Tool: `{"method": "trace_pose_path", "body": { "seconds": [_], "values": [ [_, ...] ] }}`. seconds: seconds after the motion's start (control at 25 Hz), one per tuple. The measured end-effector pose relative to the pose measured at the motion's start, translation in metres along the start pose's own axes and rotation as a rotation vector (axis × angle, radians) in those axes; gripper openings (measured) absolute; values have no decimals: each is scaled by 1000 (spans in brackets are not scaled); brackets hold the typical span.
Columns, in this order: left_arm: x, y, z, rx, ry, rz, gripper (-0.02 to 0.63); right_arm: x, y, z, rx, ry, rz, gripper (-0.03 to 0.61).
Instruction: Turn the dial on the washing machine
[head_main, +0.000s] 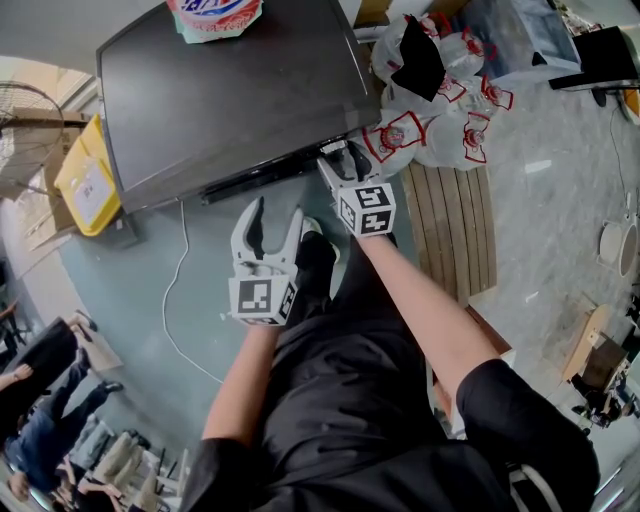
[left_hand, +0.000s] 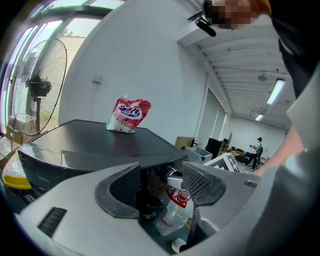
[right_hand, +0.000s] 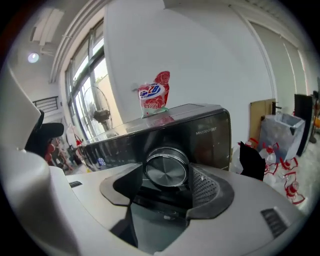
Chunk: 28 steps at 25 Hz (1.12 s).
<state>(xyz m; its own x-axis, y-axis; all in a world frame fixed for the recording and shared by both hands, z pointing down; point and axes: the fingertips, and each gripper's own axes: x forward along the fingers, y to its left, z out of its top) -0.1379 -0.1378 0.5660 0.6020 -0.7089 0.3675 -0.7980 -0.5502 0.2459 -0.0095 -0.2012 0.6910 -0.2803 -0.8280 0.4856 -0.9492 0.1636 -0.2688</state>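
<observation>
Here, right gripper (right_hand: 168, 176) clamps 1 dial (right_hand: 166, 167) w/ left gripper (left_hand: 161, 176) agape.

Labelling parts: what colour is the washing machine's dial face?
Silver, brushed-metal round dial; clearest in the right gripper view.

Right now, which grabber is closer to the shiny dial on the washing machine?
Right. The right gripper is at the dial, jaws closed against both its sides. The left gripper hangs lower, back from the washing machine front, open and empty.

pouch (head_main: 214, 16) atop washing machine (head_main: 230, 100)
</observation>
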Motion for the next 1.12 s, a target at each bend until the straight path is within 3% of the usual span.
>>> {"method": "trace_pose_path", "body": {
  "seconds": [0.24, 0.44, 0.68, 0.92, 1.12],
  "values": [
    [0, 4, 2, -2, 15, 11, 241, -4, 8, 3, -222, 24, -51, 256],
    [0, 3, -2, 1, 12, 1, 241, 0, 5, 1, -292, 58, -87, 255],
    [-1, 3, -3, 1, 13, -1, 241, 1, 3, 2, -209, 54, -71, 255],
    [-3, 2, -3, 1, 13, -4, 241, -1, -2, 5, 3, -5, -3, 255],
    [-3, 3, -1, -2, 22, 7, 241, -2, -4, 4, 106, -27, 36, 255]
  ]
}}
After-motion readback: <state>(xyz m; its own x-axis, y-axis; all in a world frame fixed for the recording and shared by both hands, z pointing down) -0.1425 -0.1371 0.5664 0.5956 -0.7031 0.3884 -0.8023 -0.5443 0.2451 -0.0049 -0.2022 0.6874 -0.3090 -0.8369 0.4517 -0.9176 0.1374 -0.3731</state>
